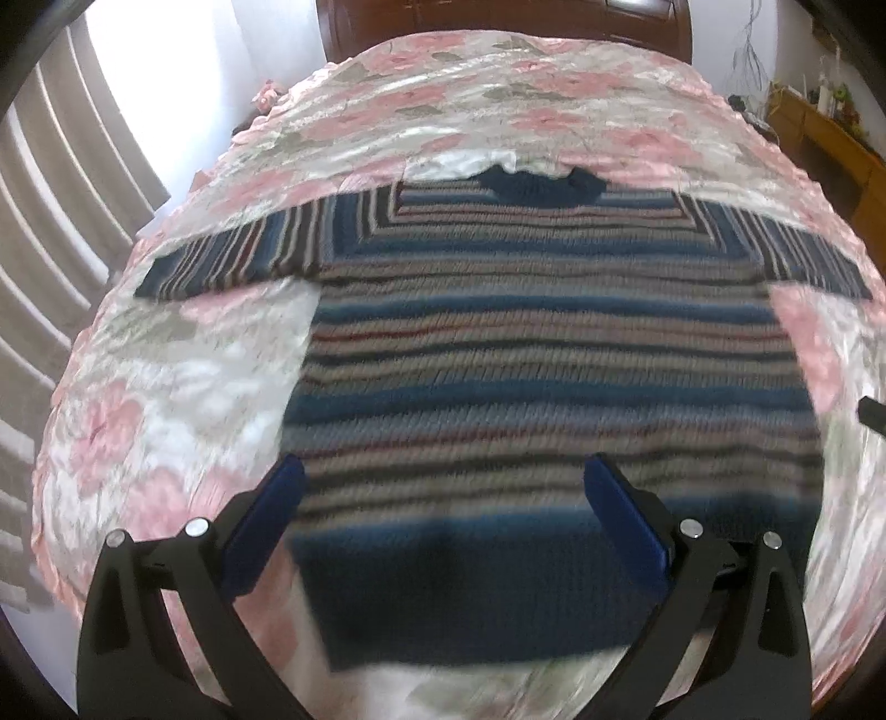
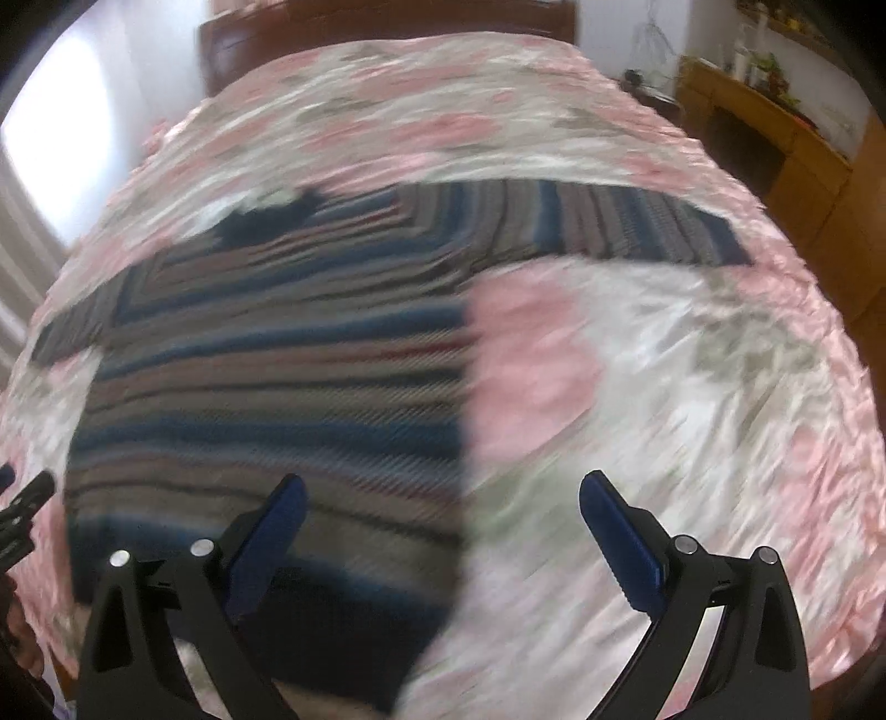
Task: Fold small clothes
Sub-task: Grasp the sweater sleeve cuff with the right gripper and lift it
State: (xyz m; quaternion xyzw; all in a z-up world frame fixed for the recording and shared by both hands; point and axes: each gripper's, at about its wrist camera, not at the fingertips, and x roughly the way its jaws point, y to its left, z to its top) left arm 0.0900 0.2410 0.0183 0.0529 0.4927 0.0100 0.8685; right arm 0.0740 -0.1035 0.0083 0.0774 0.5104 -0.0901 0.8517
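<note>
Over on the left, pale curtains (image 1: 50, 232) hang beside a bright window. The bed (image 1: 183, 399) fills the room's middle, covered in a shiny pink and white floral spread, with a dark wooden headboard (image 1: 498, 22) at the far end. A striped knitted sweater (image 1: 531, 354) lies flat on the spread, front up, both sleeves stretched straight out to the sides, navy collar toward the headboard and dark navy hem toward the near edge.

The left gripper (image 1: 443, 498) hangs above the hem with its blue-padded fingers (image 1: 266, 531) spread wide apart, holding nothing; the left one sits over the sweater's left side edge, the right one over the knit.

The right gripper (image 2: 443, 509) hovers over the sweater's right side edge, its fingers (image 2: 620, 548) likewise wide apart and empty, one above the knit, the other above bare bedspread. Both views are smeared by motion blur, so I cannot tell whether any fingertip touches the fabric.

At the far right, a wooden dresser (image 2: 786, 144) stands against the wall with small items on top.
</note>
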